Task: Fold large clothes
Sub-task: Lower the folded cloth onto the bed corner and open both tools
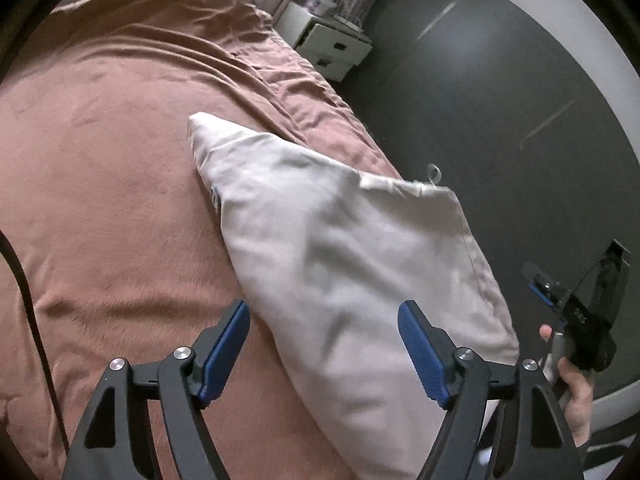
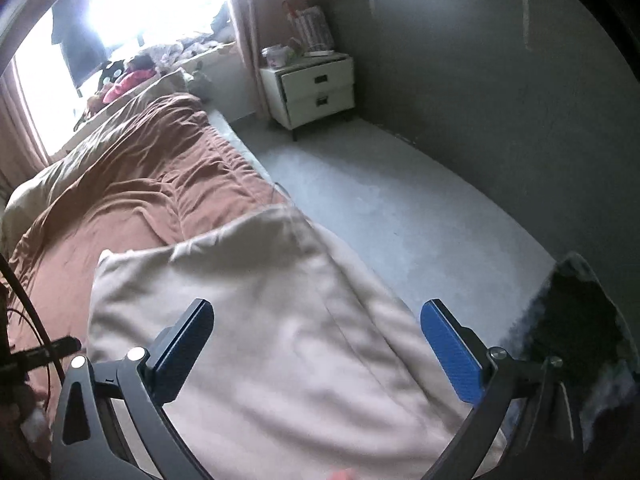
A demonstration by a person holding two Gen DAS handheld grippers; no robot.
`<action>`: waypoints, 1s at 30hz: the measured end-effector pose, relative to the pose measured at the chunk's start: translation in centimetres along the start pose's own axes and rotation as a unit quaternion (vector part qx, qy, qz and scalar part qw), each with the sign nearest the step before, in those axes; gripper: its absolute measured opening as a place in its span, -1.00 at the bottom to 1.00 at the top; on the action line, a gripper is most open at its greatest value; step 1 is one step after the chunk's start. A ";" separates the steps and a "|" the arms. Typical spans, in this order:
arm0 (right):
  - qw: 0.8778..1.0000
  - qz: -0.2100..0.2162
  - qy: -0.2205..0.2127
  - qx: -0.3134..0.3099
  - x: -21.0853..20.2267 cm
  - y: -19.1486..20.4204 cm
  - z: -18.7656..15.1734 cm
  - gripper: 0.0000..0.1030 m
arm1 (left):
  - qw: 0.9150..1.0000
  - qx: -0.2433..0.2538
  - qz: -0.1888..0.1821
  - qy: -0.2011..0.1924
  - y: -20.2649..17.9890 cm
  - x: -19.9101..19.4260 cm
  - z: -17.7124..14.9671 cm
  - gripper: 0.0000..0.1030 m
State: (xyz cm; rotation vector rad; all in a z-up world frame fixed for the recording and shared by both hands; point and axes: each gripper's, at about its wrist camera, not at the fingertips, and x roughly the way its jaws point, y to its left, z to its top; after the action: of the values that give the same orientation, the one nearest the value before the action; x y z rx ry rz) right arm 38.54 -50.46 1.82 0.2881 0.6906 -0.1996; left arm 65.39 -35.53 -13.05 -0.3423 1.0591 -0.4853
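The garment [image 1: 344,264], a pale folded cloth, lies on the pink bedspread [image 1: 112,184] along the bed's edge, just ahead of and beneath both pairs of fingers. The left gripper [image 1: 324,344] tilts down over it, fingers wide apart and empty. The right gripper [image 2: 316,344], held in a hand [image 1: 576,396], also slants down, its fingers spread wide above the cloth, gripping nothing.

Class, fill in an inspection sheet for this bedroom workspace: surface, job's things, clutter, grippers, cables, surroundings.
Surface: bed with rumpled brown cover.
Job's things: pale garment, folded, lying at the bed's edge.
Clutter: heaped items on window ledge.
Grippers: left gripper open above the garment; right gripper open, nothing held.
Cables: black cable across the cover.
Surroundings: white nightstand, grey floor, dark wall.
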 end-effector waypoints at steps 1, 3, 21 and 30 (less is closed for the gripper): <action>1.000 -0.002 0.001 0.004 -0.5 -0.5 -0.6 1.00 | 1.000 0.003 0.000 0.001 -0.1 0.1 -0.2 0.51; 1.000 -0.006 0.007 0.020 -1.8 -1.6 -2.0 1.00 | 1.000 0.009 -0.003 0.008 -0.4 -0.2 -1.3 0.51; 0.976 0.017 0.039 0.216 -3.4 -10.3 -8.8 -0.71 | 0.995 0.024 -0.057 0.078 -1.4 2.1 -5.8 -0.34; 0.977 -0.011 0.022 0.210 -2.0 -11.0 -5.3 -0.72 | 0.995 0.026 -0.058 0.071 -1.7 2.1 -6.0 -0.34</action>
State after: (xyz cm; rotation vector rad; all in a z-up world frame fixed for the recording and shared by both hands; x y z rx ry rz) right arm 30.81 -58.88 -2.91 0.6904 0.6919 -0.3622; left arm 60.54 -38.26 -16.50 -0.3287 1.1666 -0.6480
